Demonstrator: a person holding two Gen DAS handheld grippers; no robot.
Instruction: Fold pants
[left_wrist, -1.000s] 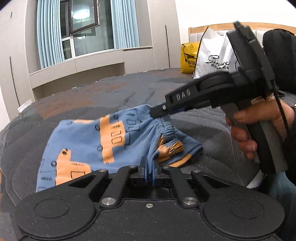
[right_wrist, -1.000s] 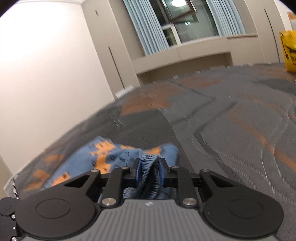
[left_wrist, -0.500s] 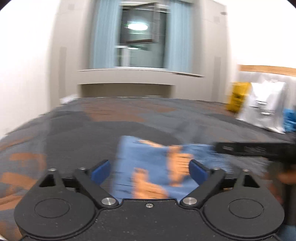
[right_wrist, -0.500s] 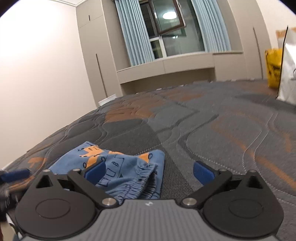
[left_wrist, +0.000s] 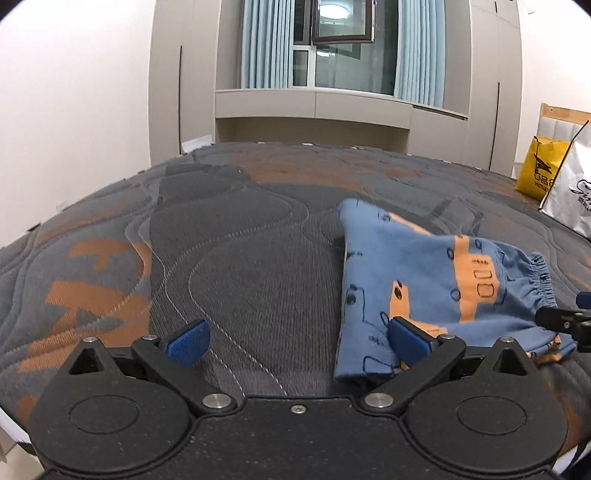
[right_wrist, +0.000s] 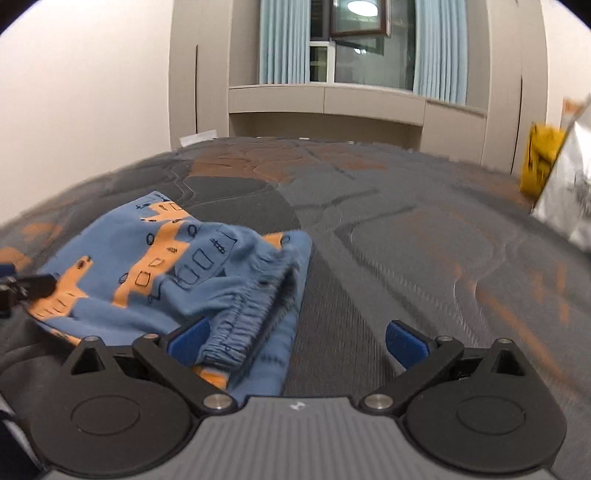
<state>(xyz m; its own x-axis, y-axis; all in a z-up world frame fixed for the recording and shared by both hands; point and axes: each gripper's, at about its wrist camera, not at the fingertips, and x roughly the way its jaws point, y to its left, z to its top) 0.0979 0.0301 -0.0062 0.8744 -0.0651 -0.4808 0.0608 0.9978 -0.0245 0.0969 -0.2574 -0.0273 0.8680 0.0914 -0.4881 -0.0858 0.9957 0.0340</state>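
Observation:
The blue pants with orange digger print (left_wrist: 424, 280) lie folded on the grey and orange mattress (left_wrist: 240, 258), their elastic waistband at the right. My left gripper (left_wrist: 297, 338) is open and empty, and its right pad overlaps the pants' near left edge. In the right wrist view the pants (right_wrist: 177, 273) lie at the left with the waistband bunched toward me. My right gripper (right_wrist: 297, 339) is open and empty, its left pad at the waistband. A tip of the right gripper shows at the far right of the left wrist view (left_wrist: 565, 321).
A yellow bag (left_wrist: 537, 173) and a white bag (left_wrist: 570, 195) stand at the mattress's far right. A window with blue curtains (left_wrist: 343, 44) and beige cabinets are behind. The mattress edge and white wall are at the left.
Both grippers were shut on the pants' waistband a second ago; both have opened and let go. The pants now lie on the mattress and both grippers have pulled back.

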